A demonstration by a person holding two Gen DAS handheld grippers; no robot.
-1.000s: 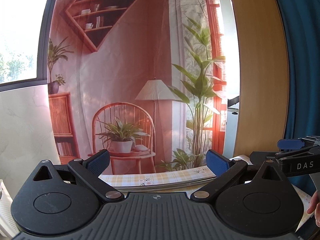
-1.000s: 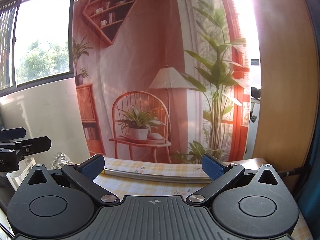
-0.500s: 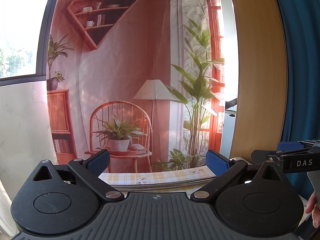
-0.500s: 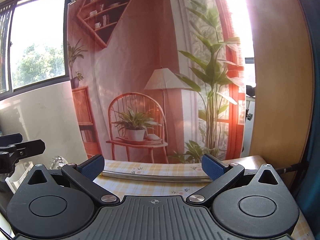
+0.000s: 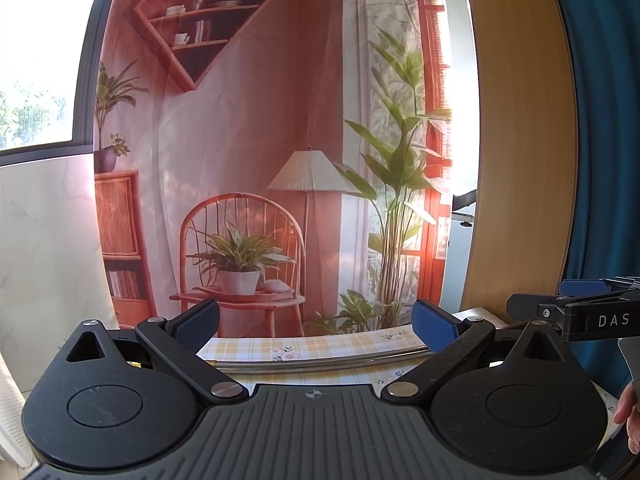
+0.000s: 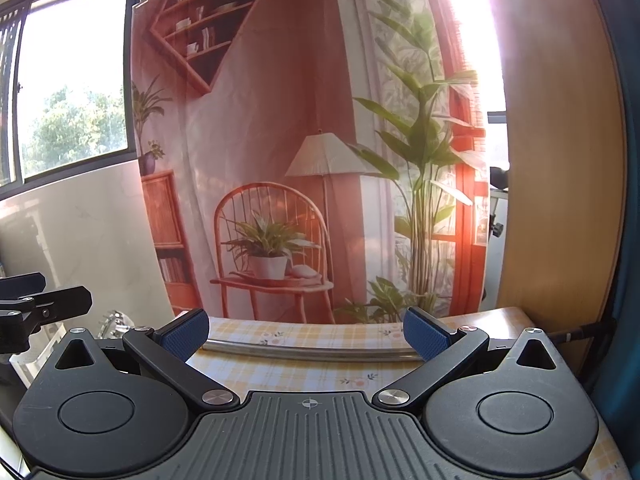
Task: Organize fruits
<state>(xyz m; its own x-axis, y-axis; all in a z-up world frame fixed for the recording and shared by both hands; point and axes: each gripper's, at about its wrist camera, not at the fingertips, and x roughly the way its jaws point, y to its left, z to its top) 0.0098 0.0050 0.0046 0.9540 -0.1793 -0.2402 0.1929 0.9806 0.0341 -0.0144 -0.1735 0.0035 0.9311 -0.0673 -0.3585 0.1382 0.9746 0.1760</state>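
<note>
Both of my grippers have tipped slightly upward over the last second, so less of the checked worktop (image 6: 320, 376) shows below the printed backdrop (image 5: 256, 128). My left gripper (image 5: 316, 322) has its jaws spread wide with nothing between them, and my right gripper (image 6: 306, 330) likewise. A metal strip (image 6: 312, 351) crosses the cloth just ahead. No fruit shows in either view; I cannot tell where it lies.
</note>
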